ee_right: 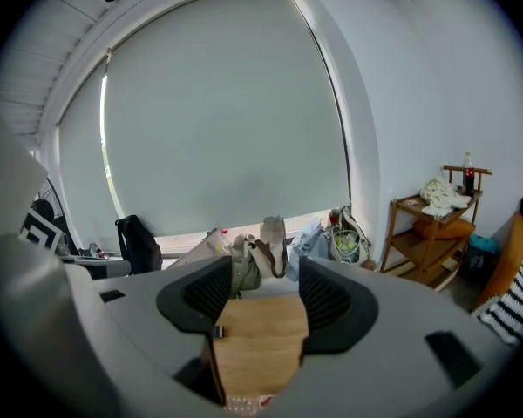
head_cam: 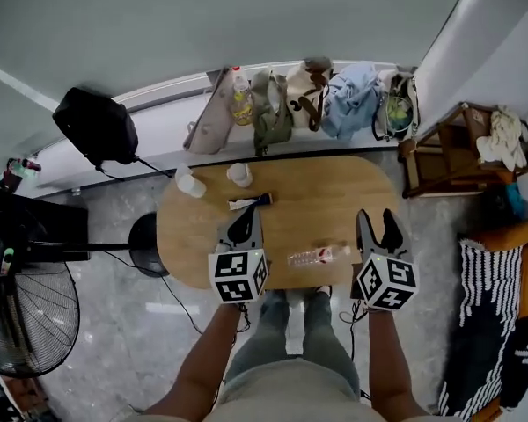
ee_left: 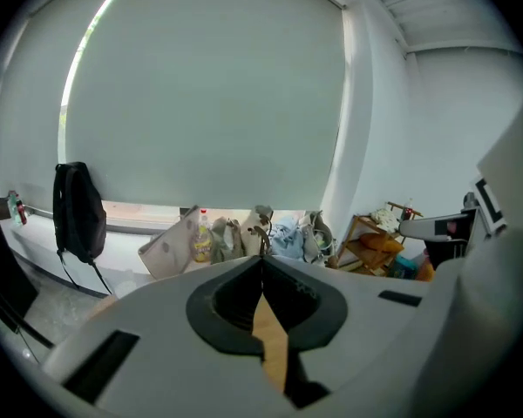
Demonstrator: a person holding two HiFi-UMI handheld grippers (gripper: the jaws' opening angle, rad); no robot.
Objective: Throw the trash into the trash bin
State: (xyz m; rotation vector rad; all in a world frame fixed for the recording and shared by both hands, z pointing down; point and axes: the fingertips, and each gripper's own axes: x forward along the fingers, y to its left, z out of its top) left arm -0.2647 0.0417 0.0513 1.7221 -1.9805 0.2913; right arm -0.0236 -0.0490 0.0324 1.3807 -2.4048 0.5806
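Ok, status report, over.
Left gripper shut, empty; right gripper open, empty. Bottle lying on table between them, untouched. No bin in view.

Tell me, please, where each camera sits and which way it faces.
Head view: on the person's head, looking steeply down on the wooden table; forearms, legs, left tool and right tool show.
Left gripper view: on the left tool, looking level across the table to the bags below the blind; its shut jaws show.
Right gripper view: on the right tool, facing likewise; its open jaws show.
All three share the table and bags.
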